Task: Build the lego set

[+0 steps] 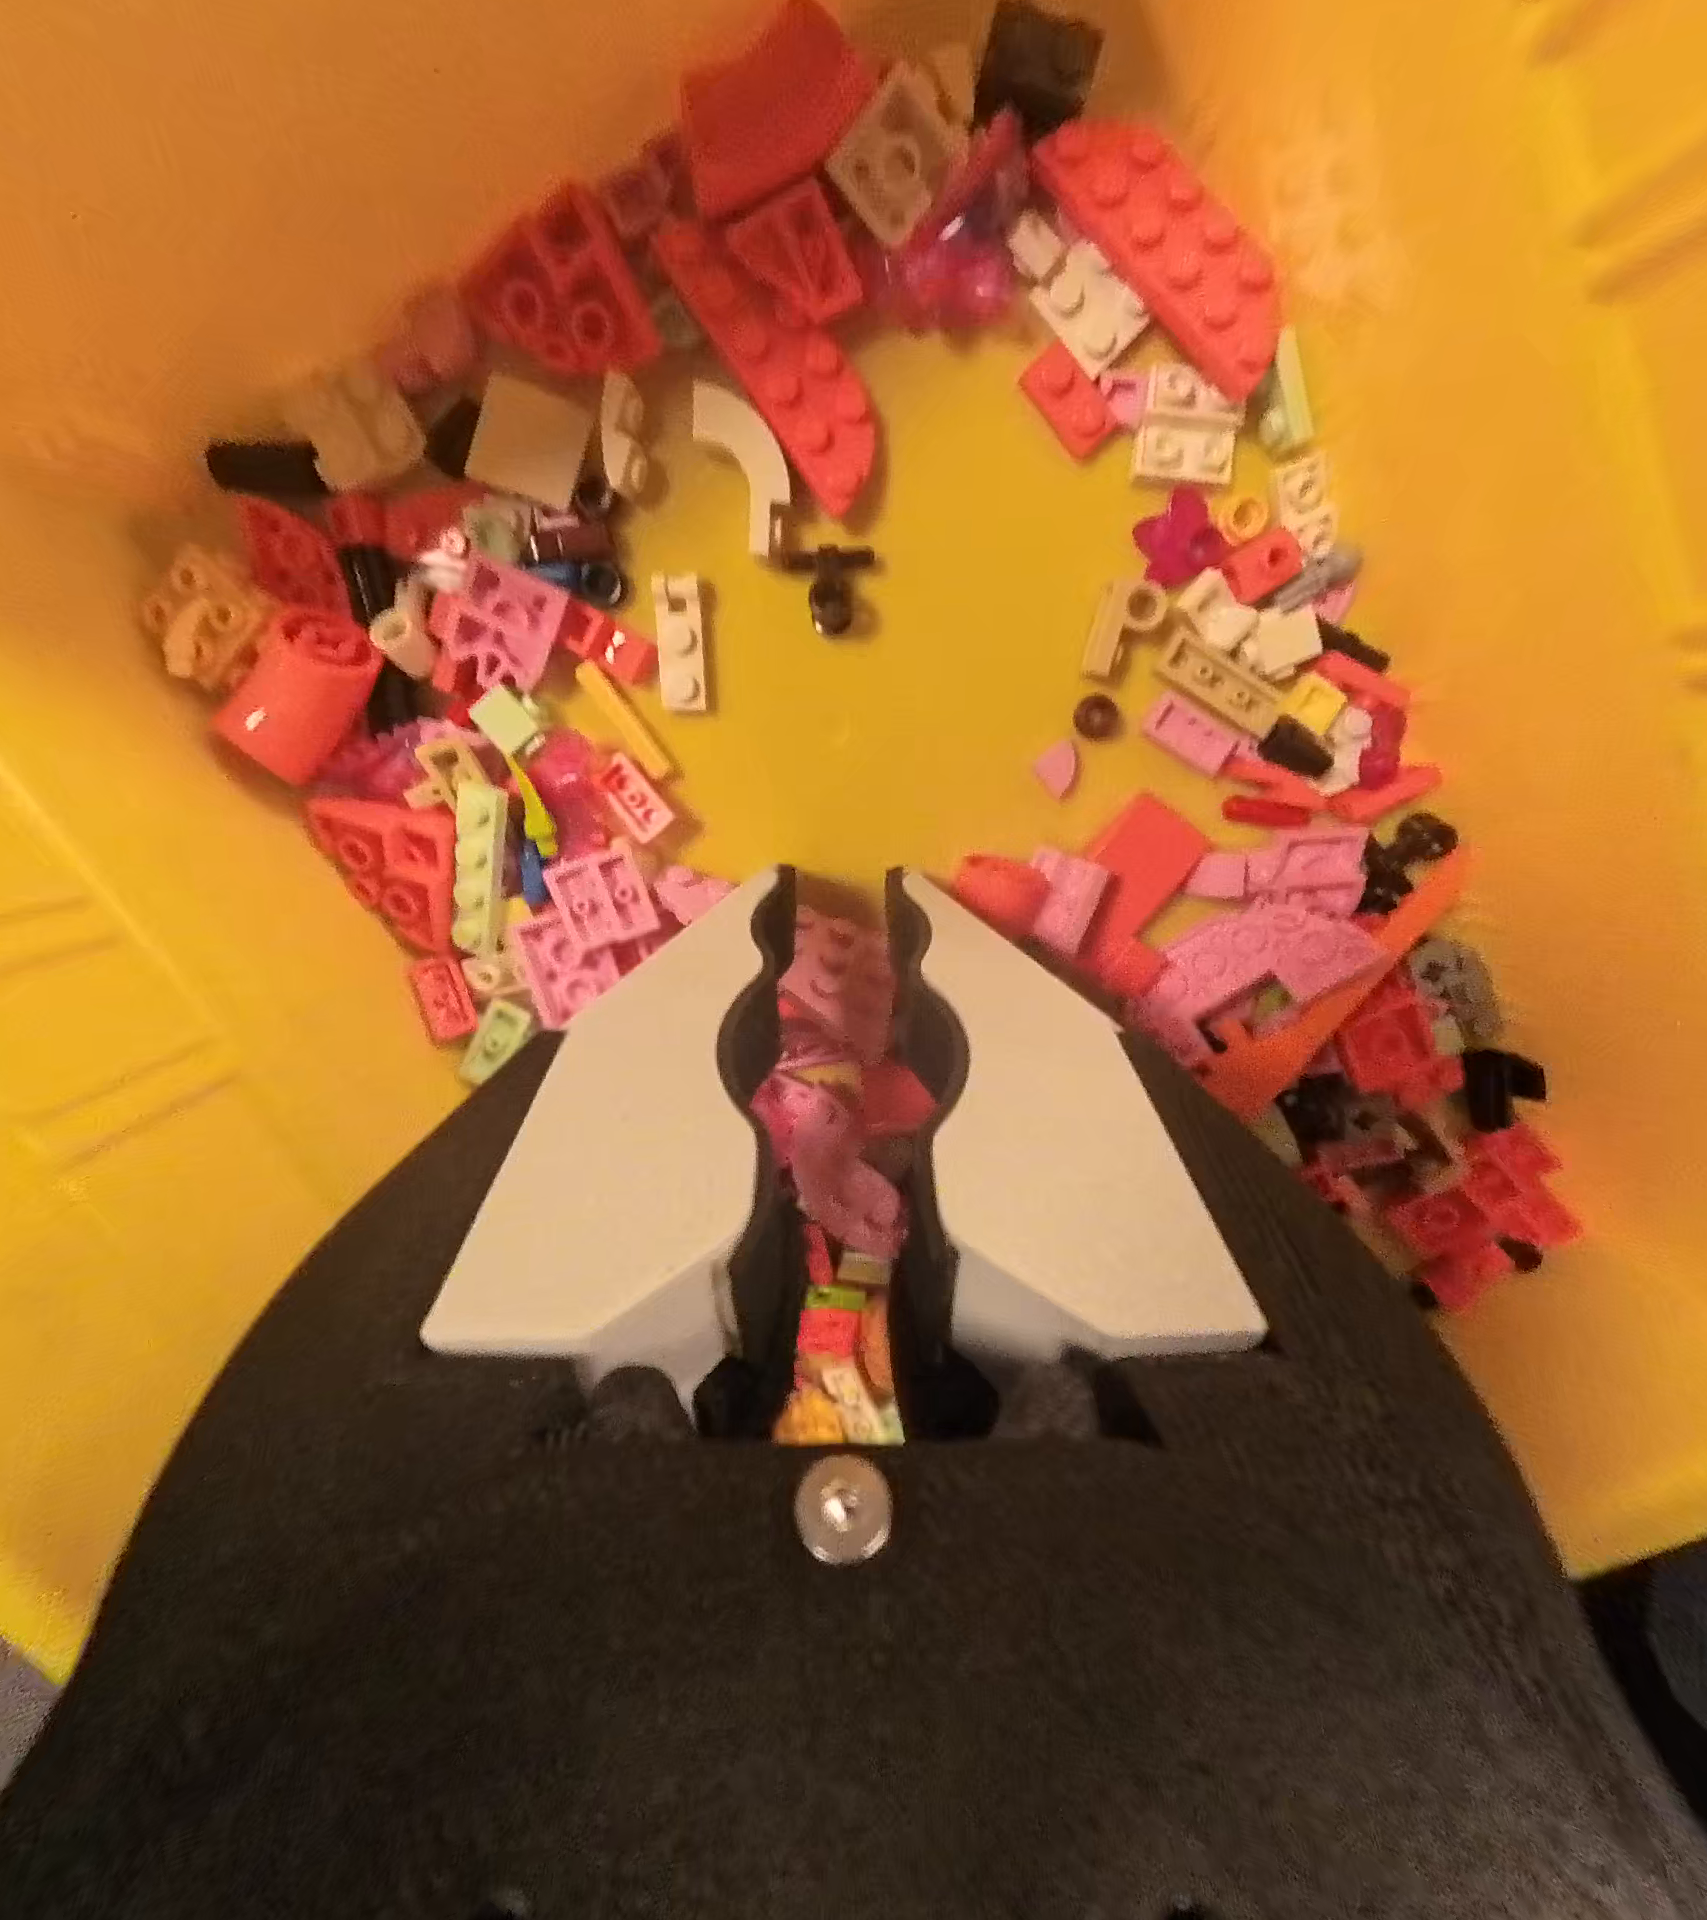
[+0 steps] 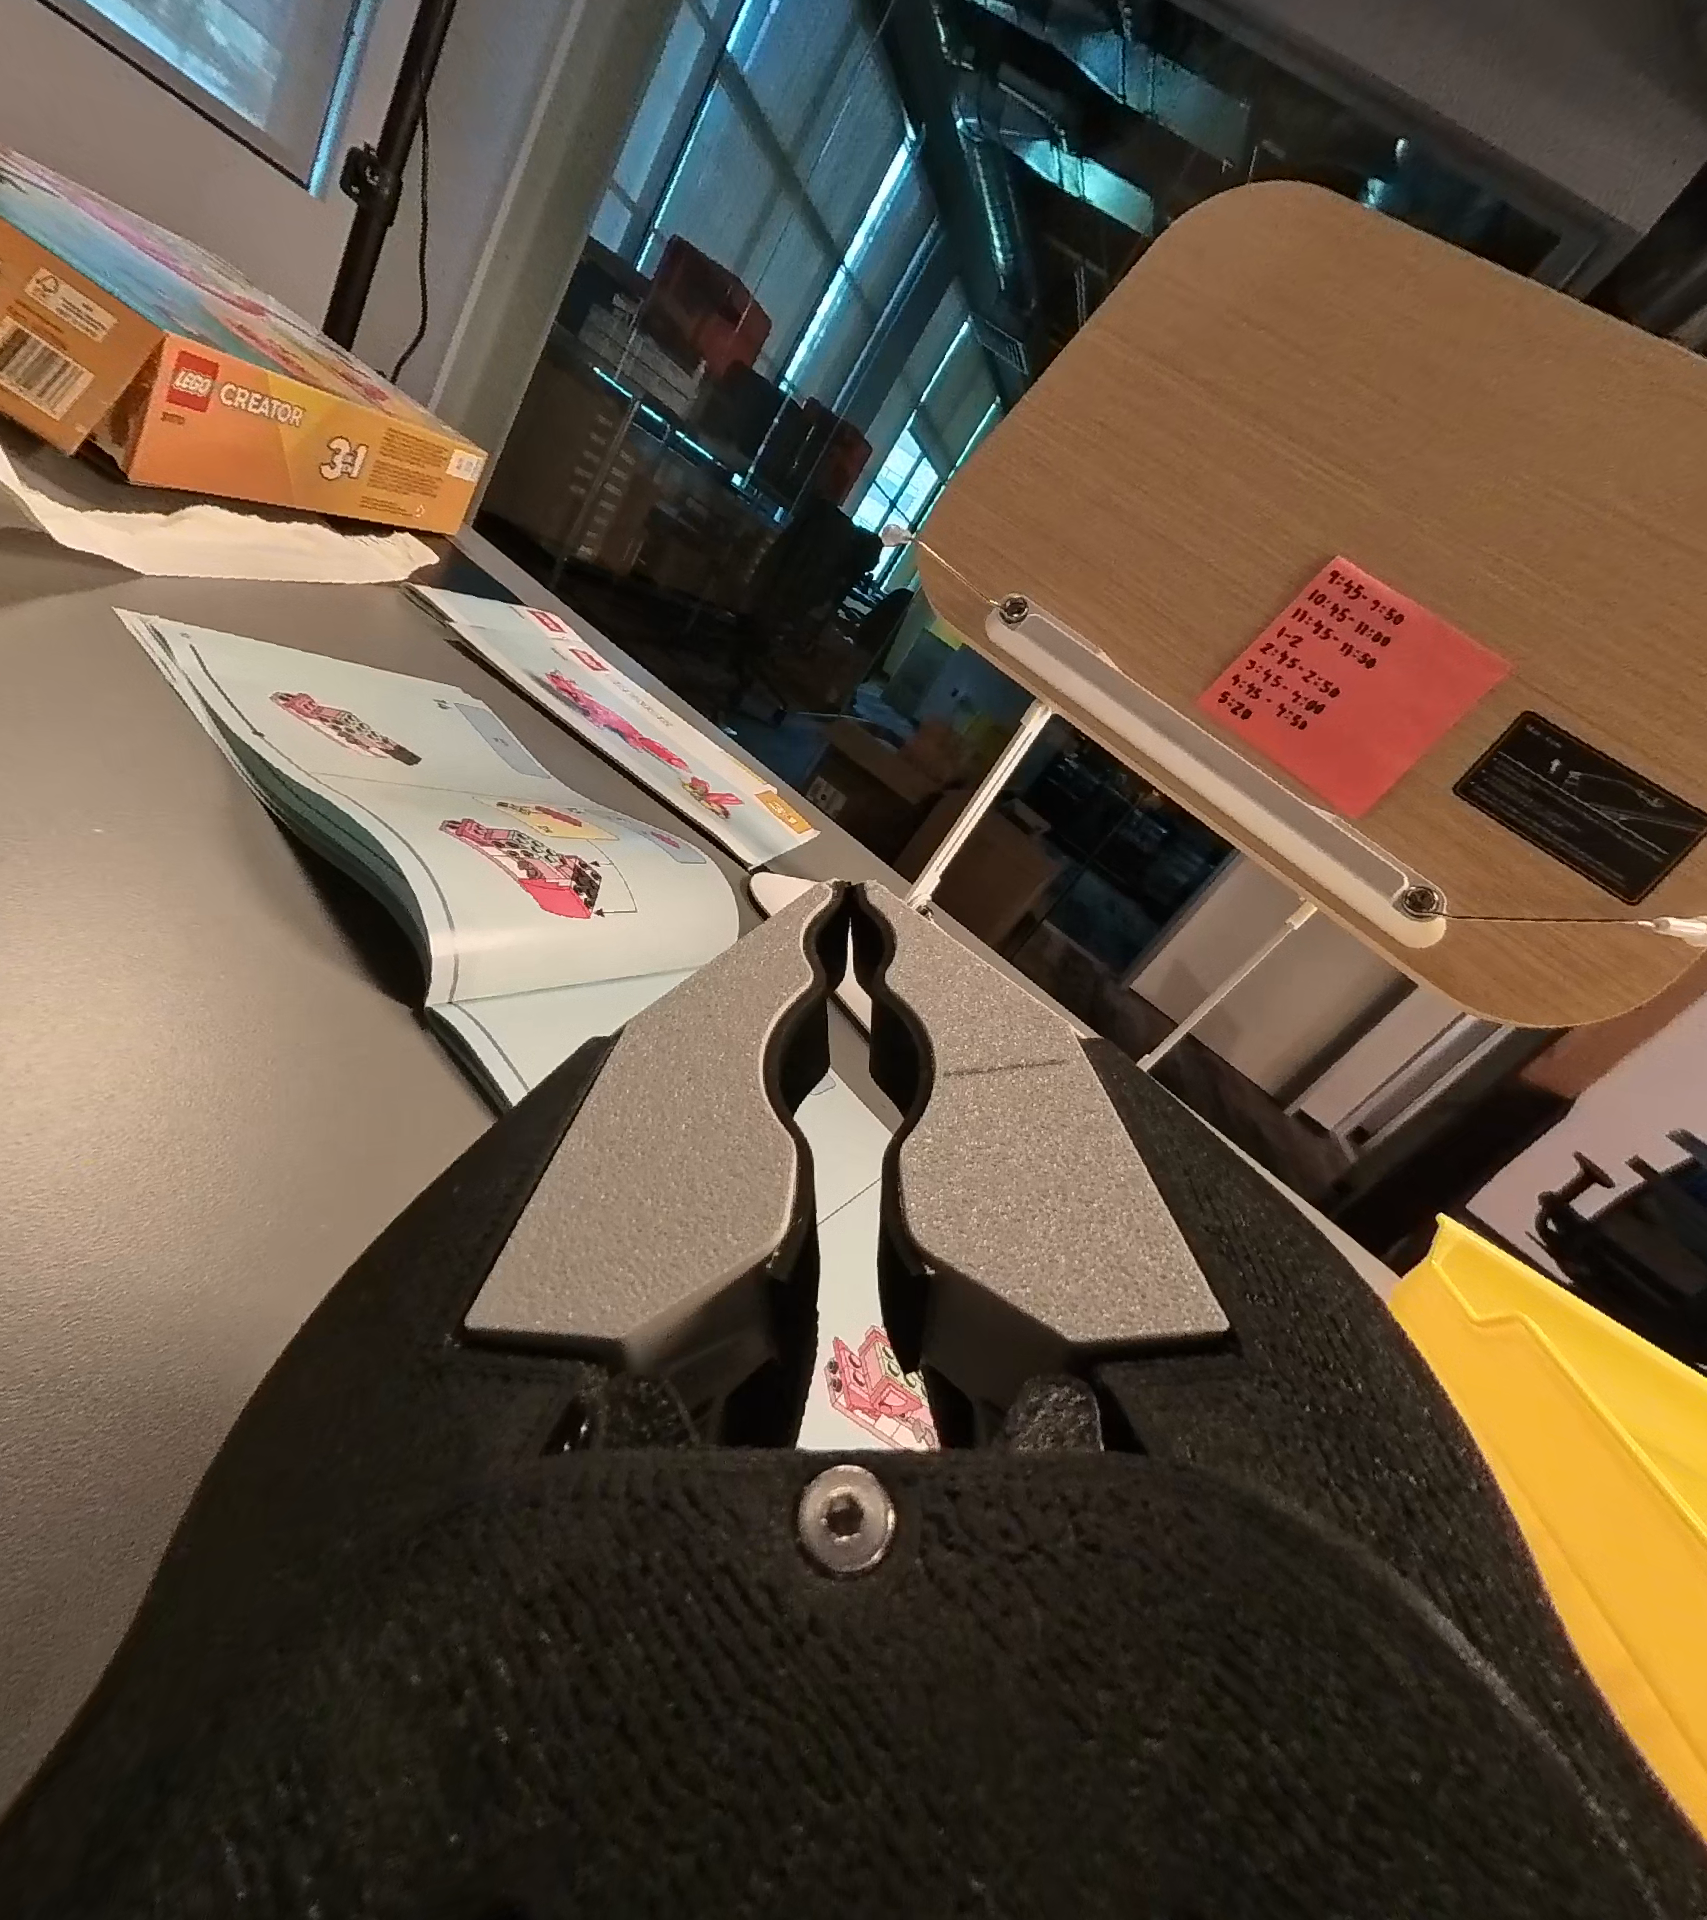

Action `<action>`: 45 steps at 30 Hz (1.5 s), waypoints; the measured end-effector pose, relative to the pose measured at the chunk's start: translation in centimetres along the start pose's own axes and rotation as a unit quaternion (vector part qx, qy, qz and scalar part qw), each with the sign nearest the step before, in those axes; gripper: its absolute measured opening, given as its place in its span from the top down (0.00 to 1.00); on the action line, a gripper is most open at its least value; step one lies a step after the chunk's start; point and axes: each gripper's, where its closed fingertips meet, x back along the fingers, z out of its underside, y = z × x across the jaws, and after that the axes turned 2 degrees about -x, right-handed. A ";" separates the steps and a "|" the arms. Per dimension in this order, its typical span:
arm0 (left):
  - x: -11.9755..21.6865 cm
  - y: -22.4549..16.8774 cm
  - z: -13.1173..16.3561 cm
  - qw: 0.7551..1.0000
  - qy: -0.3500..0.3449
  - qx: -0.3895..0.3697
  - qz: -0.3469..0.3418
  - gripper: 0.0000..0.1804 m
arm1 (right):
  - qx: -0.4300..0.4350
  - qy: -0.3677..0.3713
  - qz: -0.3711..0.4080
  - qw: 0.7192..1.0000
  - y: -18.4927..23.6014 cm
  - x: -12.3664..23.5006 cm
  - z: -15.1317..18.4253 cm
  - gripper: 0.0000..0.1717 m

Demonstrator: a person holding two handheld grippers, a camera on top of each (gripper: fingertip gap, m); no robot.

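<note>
Pink brick (image 1: 833, 961) pinched in left gripper (image 1: 841, 883) inside yellow bin (image 1: 205, 260); right gripper (image 2: 851, 889) clenched bare over booklet (image 2: 475, 821)

Left view looked steeply down, close, into the yellow bin (image 1: 80, 520); right view skimmed low across the worktop (image 2: 101, 1039), sharing only that bin.

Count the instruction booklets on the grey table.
2: an open booklet left of the tongs, a closed one beyond it by the table's edge. The tongs may hide others.
</note>
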 end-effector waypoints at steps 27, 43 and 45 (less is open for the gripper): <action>-1.6 -0.4 -11.2 0.988 -0.121 -0.011 0.092 0.86 | 0.009 0.000 -0.009 1.000 0.5 0.0 0.0 1.00; -0.5 2.2 -5.1 1.000 -0.015 -0.003 -0.013 0.87 | 0.013 0.005 -0.008 1.000 0.5 -0.1 0.1 1.00; 0.2 2.0 -6.0 0.999 -0.046 0.005 -0.005 0.87 | 0.013 0.004 -0.008 1.000 0.5 -0.1 0.1 1.00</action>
